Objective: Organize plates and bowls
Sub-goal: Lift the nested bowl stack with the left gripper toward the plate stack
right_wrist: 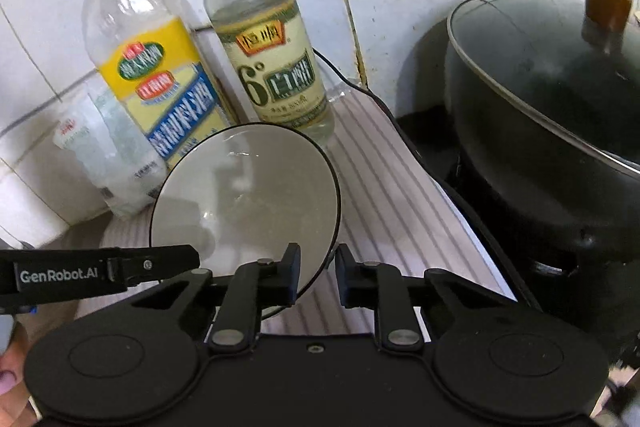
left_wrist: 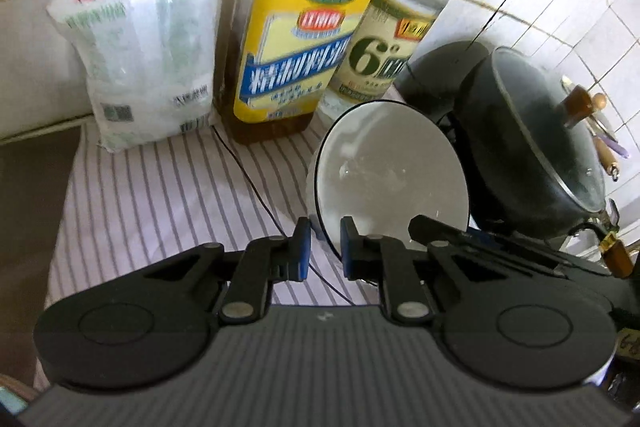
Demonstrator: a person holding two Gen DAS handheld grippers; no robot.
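A white bowl with a thin dark rim (left_wrist: 390,167) is tilted above the striped cloth (left_wrist: 160,187). My left gripper (left_wrist: 324,247) has its blue-padded jaws either side of the bowl's left rim, close on it. The same bowl shows in the right wrist view (right_wrist: 248,195). My right gripper (right_wrist: 318,273) has its jaws either side of the bowl's right rim. The left gripper's finger (right_wrist: 120,269) reaches in from the left edge of that view, at the bowl's other side.
A yellow-labelled bottle (left_wrist: 296,39), a vinegar bottle (left_wrist: 384,39) and a white bag (left_wrist: 140,59) stand against the tiled wall. A black lidded pot (right_wrist: 552,115) sits on the stove to the right. A thin black cord (left_wrist: 256,187) crosses the cloth.
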